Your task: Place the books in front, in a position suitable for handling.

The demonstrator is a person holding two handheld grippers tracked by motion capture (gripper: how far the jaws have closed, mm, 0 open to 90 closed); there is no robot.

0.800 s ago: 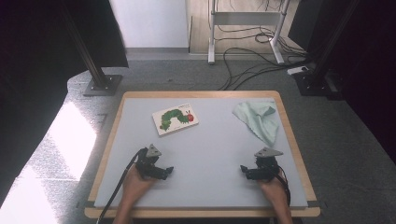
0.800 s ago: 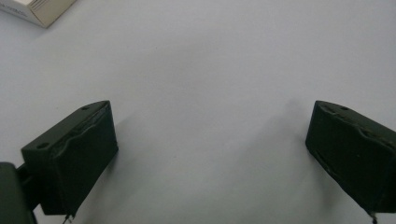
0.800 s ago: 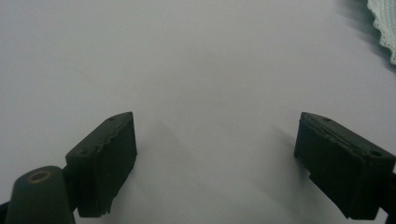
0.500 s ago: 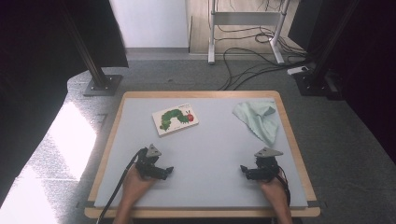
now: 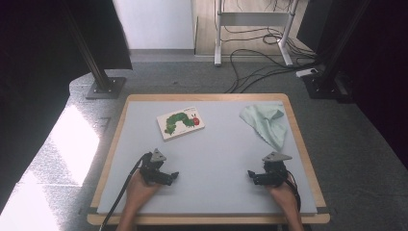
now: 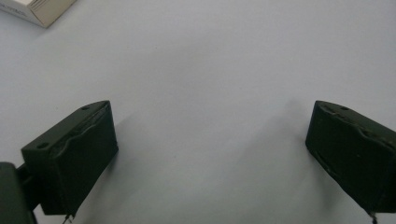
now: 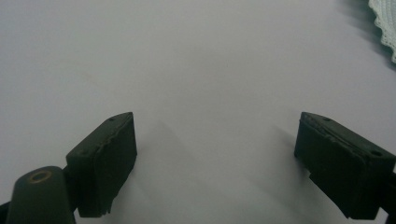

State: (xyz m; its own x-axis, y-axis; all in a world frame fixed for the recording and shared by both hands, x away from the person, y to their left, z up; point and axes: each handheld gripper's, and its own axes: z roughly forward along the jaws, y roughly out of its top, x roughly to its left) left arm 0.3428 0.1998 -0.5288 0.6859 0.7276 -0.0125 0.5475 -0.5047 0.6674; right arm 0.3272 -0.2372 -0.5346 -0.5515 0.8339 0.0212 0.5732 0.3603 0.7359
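Observation:
A small picture book [image 5: 180,122] with a green caterpillar on its white cover lies flat at the back left of the grey table mat [image 5: 216,159]; its corner [image 6: 39,10] shows at the top left of the left gripper view. A pale green cloth [image 5: 264,122] lies crumpled at the back right, its scalloped edge [image 7: 385,21] at the top right of the right gripper view. My left gripper [image 5: 172,177] rests low on the mat near the front left, jaws wide open and empty [image 6: 210,154]. My right gripper [image 5: 251,176] rests near the front right, also open and empty [image 7: 215,163].
The mat sits in a wooden-edged tabletop [image 5: 207,97]. Beyond it are a grey floor, a black stand foot [image 5: 103,86] at the left, a white frame [image 5: 250,29] with loose cables [image 5: 260,67] behind, and dark equipment [image 5: 332,82] at the right.

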